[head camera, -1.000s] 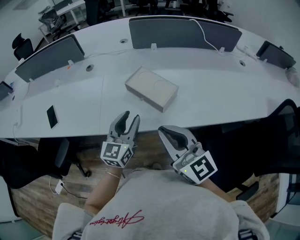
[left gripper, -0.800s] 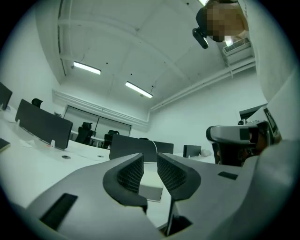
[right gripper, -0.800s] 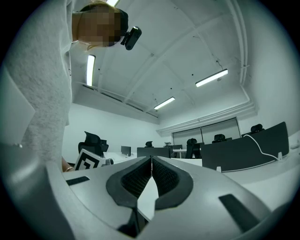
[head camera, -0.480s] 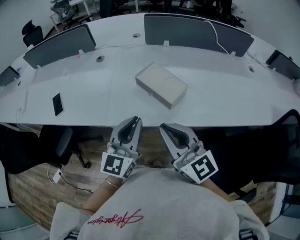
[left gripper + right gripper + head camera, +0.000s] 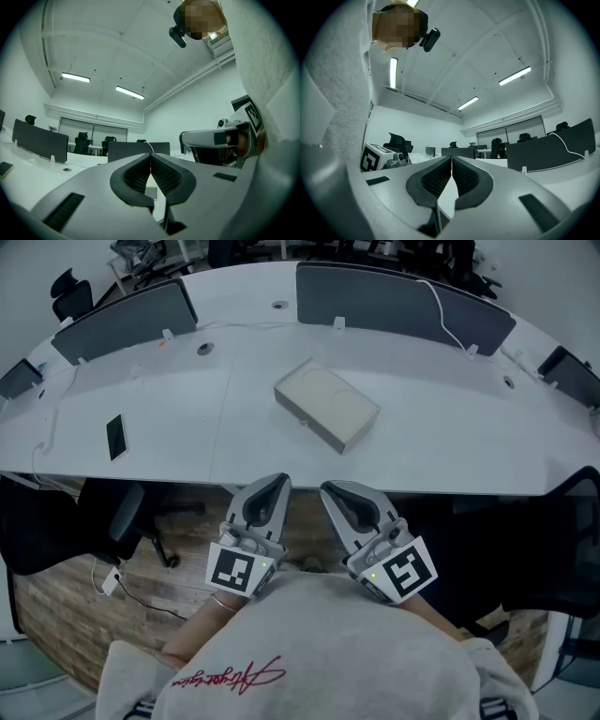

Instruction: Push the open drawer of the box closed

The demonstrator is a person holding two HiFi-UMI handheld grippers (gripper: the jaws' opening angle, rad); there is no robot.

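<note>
Left claw (image 5: 278, 482), just closed, and right claw (image 5: 330, 489) press ribbed pads (image 5: 137, 179) together, empty, before flat box (image 5: 326, 404).

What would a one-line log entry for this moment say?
left gripper: jaws just closed, empty | right gripper: jaws shut, empty | box: on table, untouched

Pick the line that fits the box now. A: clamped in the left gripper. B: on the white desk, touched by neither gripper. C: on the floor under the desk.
B: the box lies on the white desk, while the left gripper, jaws just closed on nothing, and the right gripper sit back by the desk's front edge, apart from it.
</note>
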